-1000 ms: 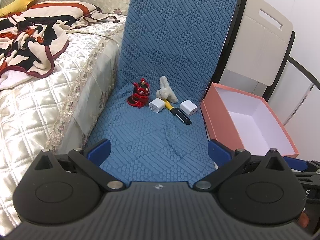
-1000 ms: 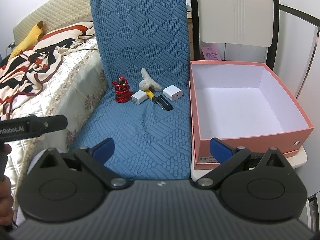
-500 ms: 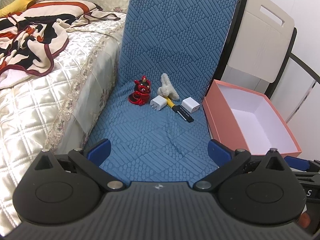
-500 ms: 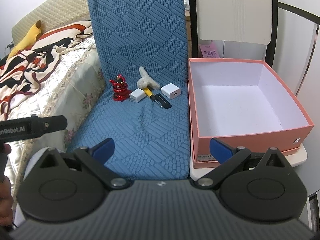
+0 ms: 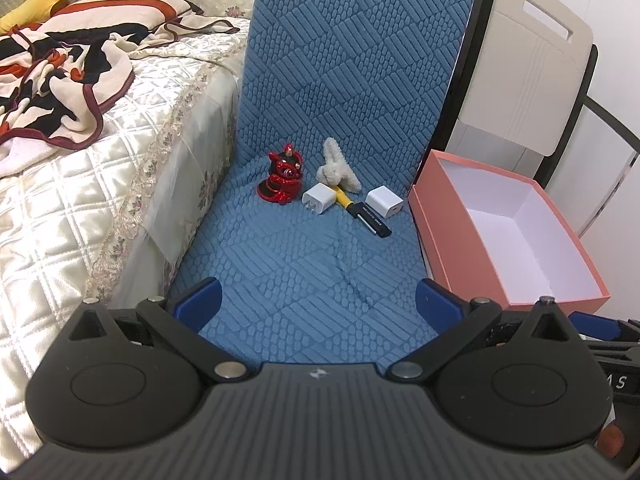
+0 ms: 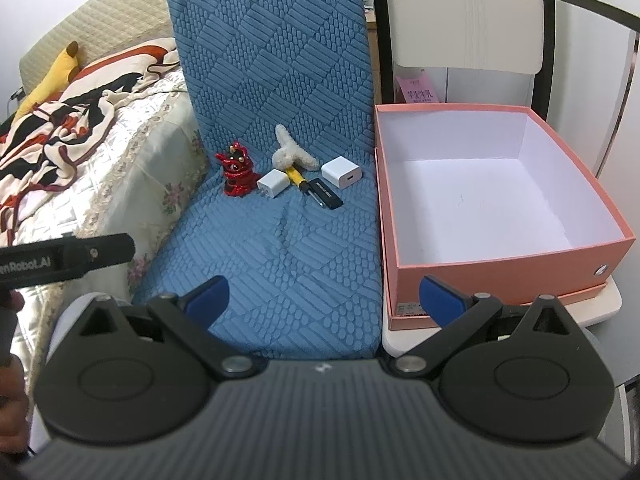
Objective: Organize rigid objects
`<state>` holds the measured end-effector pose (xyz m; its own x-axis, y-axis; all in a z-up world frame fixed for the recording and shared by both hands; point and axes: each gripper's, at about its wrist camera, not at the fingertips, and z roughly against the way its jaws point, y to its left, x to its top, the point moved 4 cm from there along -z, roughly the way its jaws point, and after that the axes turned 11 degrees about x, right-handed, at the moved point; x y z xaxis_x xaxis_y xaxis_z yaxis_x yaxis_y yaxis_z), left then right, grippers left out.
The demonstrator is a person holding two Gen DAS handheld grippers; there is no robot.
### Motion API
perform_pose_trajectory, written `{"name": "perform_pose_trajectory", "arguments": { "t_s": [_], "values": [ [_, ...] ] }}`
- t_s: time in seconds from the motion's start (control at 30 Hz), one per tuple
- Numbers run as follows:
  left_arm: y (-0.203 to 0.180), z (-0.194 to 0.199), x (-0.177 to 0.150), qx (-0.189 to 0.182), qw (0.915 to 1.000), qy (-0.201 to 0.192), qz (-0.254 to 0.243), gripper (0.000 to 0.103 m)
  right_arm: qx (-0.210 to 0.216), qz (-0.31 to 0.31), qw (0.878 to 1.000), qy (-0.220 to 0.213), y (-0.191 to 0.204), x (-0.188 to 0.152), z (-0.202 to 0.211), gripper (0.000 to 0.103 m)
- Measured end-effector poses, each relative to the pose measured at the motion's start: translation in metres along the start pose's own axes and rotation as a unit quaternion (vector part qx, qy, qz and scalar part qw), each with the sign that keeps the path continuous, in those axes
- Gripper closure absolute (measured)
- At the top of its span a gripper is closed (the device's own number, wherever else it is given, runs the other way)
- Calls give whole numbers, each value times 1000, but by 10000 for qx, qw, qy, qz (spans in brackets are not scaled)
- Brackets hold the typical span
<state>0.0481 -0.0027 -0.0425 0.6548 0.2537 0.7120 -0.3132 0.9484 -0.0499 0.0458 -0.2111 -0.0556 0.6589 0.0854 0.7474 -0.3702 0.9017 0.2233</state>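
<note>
Both grippers empty, jaws spread wide; left gripper [image 5: 316,304] and right gripper [image 6: 324,294] hover over the seat front, well short of the row at the seat back: red figurine [image 6: 239,175], charger [image 6: 273,184], screwdriver [image 6: 298,178], black stick [image 6: 327,199], second charger [image 6: 341,172]; box [image 6: 500,258] empty alongside. Leave the plush toy [image 6: 289,153]; take your end pieces first; square the jaws across flat faces.

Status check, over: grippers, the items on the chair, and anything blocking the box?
Both grippers open, empty. Red figurine, two white chargers, black stick on blue seat. Pink box empty, path clear.
</note>
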Motion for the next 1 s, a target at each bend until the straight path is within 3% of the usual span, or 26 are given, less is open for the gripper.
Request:
{"name": "perform_pose_trajectory", "arguments": {
  "t_s": [0.57,1.0],
  "values": [
    [3,-22,8,-22,9999,151,-13,0,65,-236,9995,196,-5,1,-18,0],
    [5,-66,30,58,9996,259,41,0,336,-112,9992,204,-4,25,-55,0]
  ]
}}
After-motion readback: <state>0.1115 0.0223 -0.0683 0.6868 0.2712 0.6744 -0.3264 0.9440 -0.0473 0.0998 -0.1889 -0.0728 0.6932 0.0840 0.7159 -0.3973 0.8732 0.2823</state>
